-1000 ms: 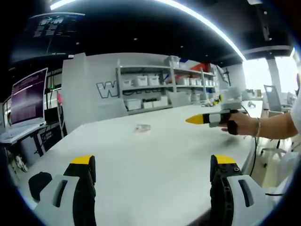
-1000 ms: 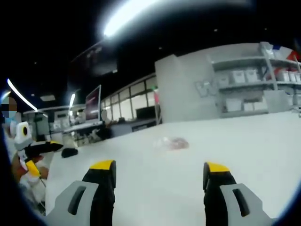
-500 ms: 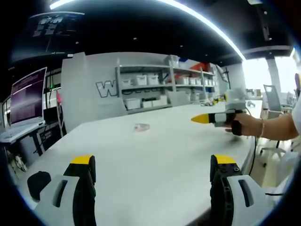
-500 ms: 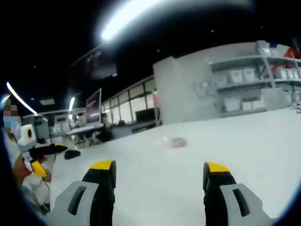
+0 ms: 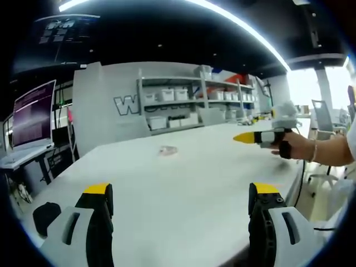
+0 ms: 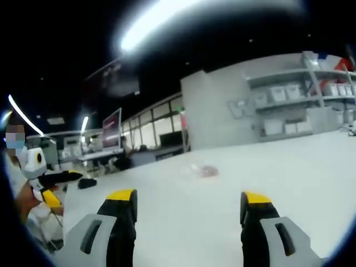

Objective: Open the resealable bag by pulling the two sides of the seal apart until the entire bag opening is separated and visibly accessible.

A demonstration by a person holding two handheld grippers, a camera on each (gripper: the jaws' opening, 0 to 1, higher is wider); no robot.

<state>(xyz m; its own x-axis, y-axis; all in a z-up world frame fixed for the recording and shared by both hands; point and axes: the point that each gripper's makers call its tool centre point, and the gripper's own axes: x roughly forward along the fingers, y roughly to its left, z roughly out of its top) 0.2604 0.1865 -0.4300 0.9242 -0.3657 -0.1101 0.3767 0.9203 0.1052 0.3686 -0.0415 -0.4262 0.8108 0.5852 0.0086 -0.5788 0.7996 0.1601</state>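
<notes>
Bag: a small clear plastic resealable bag point(image 5: 167, 150) lies flat on the broad white counter point(image 5: 183, 189), well ahead of both tools and untouched; something pinkish shows inside it in the right gripper view point(image 6: 204, 171).
Bag seal: too small and blurred in either view to tell whether it is closed or parted.
Left tool: the left tool point(image 5: 181, 197) has grey jaws with yellow tips, spread wide with nothing between them, held above the near part of the counter.
Right tool: the right tool point(image 6: 189, 203) has matching jaws, likewise spread wide and holding nothing, pointed across the counter toward the bag.
Left gripper view adds: the right tool point(image 5: 257, 137) comes in from the right, held by a hand point(image 5: 290, 148) in a dark fingerless glove with a bracelet on the wrist; its yellow tips look close together from this side, though the angle hides any gap. Behind the counter stand grey shelves of white bins point(image 5: 183, 103) against a grey wall, and a lit monitor point(image 5: 33, 117) sits at far left.
Right gripper view adds: the left tool point(image 6: 50, 183) at the far left edge, in a person's hand.
Hard to make out: a small dark object point(image 6: 87, 183) on the counter near that hand, and a dark rounded shape point(image 5: 45, 217) at the counter's near left corner; neither can be identified.
</notes>
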